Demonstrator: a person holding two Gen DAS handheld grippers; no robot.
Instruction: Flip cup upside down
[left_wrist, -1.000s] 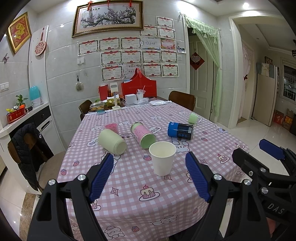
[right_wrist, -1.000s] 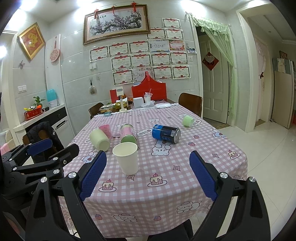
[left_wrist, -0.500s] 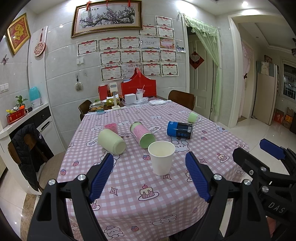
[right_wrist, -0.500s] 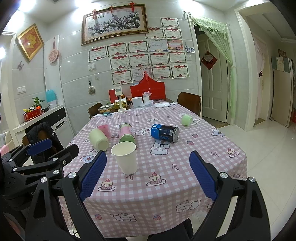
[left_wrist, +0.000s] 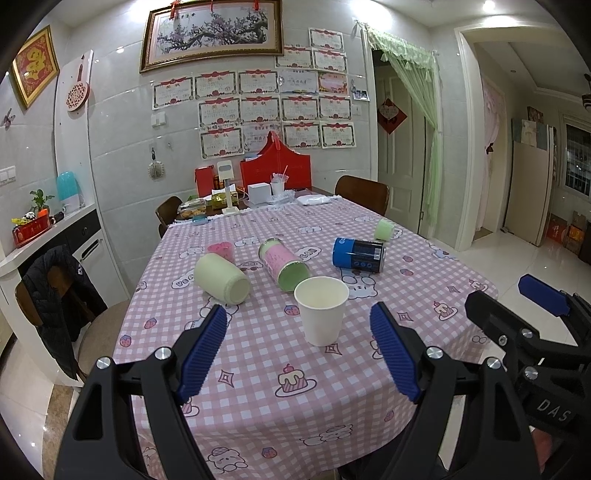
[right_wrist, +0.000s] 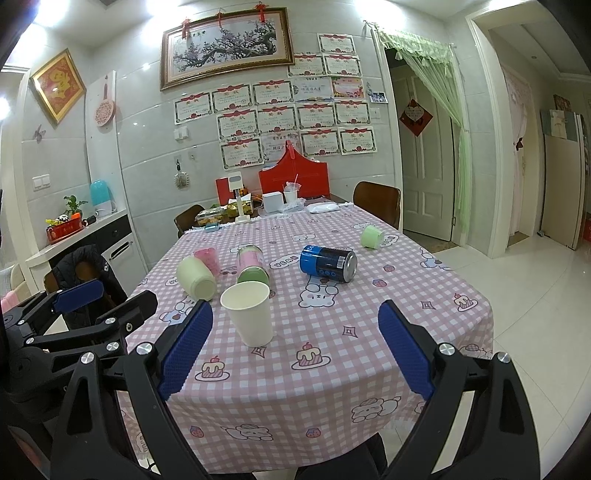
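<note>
A white paper cup (left_wrist: 322, 310) stands upright, mouth up, on the pink checked tablecloth (left_wrist: 258, 387) near the front edge; it also shows in the right wrist view (right_wrist: 251, 314). My left gripper (left_wrist: 297, 354) is open and empty, held short of the cup, which sits ahead between the blue pads. My right gripper (right_wrist: 293, 349) is open and empty, with the cup ahead and toward its left pad. Each gripper shows at the edge of the other's view.
Lying on the table behind the cup: a pale green cup (left_wrist: 221, 275), a pink and green can (left_wrist: 284, 264), a blue can (left_wrist: 358, 254), a small green cup (left_wrist: 384, 229) and a pink cup (left_wrist: 221, 251). Chairs stand around the table; boxes crowd its far end.
Both grippers have drifted slightly; the cup sits a little higher and nearer centre in the left view. Nothing was grasped or moved on the table.
</note>
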